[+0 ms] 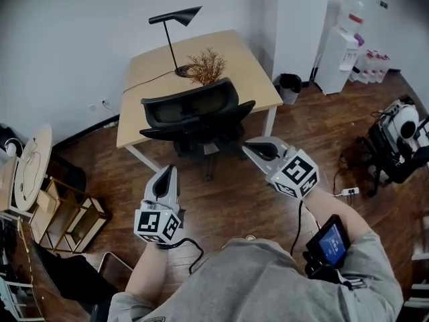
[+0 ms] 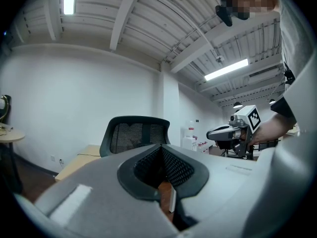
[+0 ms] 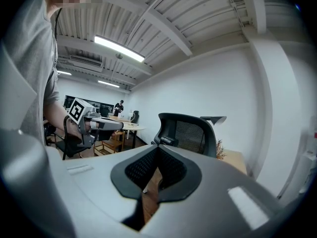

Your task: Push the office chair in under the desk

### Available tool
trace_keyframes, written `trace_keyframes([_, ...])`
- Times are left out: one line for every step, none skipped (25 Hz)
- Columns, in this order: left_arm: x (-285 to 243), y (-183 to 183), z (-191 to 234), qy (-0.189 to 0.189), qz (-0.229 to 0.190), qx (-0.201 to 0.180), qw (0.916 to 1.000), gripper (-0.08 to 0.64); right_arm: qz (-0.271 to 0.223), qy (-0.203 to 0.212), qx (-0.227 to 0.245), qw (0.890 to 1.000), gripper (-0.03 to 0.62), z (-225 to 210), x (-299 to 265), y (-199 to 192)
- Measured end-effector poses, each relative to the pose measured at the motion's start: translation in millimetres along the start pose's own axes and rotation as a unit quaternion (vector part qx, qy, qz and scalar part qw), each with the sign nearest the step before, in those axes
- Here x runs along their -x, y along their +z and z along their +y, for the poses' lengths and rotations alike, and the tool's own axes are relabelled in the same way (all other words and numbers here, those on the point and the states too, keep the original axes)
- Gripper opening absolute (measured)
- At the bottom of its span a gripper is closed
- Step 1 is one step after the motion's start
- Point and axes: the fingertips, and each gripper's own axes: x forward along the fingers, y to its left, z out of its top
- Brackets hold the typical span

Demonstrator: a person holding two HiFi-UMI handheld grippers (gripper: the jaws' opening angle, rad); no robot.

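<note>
A black mesh-backed office chair (image 1: 194, 116) stands at the near edge of a light wooden desk (image 1: 248, 69), its seat partly under the top and its backrest toward me. In the left gripper view the chair's backrest (image 2: 134, 134) rises straight ahead; in the right gripper view the chair (image 3: 190, 133) stands just right of centre. My left gripper (image 1: 168, 171) hovers shut and empty in front of the chair's lower left. On the chair's right, my right gripper (image 1: 247, 149) is shut and empty close to the armrest. Neither touches the chair.
A black desk lamp (image 1: 175, 20) and a dried plant (image 1: 206, 64) stand on the desk. A black bin (image 1: 289, 86) and a white water dispenser (image 1: 337, 59) are right of it. Wooden shelving (image 1: 64, 213) is on the left, dark equipment (image 1: 395, 139) on the right, a power strip (image 1: 348, 192) on the floor.
</note>
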Motion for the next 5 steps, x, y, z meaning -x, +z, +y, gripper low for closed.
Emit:
trace_keyframes([-0.5,-0.4,0.2,0.000,0.001,0.000,1.0000,-0.006,0.000,-0.001,-0.001,1.000,0.005,-1.0,-0.3,-0.4])
trace_keyframes([-0.8,-1.0,0.6,0.000,0.002,0.000,1.0000,-0.006,0.000,-0.001,-0.002,1.000,0.005,-1.8,-0.7,-0.9])
trace_keyframes([-0.9,-1.7,1.1,0.000,0.003,0.000,1.0000,-0.006,0.000,-0.001,-0.003,1.000,0.005,-2.4,-1.2,-1.4])
trace_keyframes([-1.1,-2.3,1.8,0.000,0.004,0.000,1.0000,-0.006,0.001,-0.002,-0.003,1.000,0.005,-3.0,-1.8,-1.8])
trace_keyframes([-1.2,-2.9,2.5,0.000,0.005,0.000,1.0000,-0.006,0.001,-0.002,-0.004,1.000,0.005,-3.6,-2.5,-2.1])
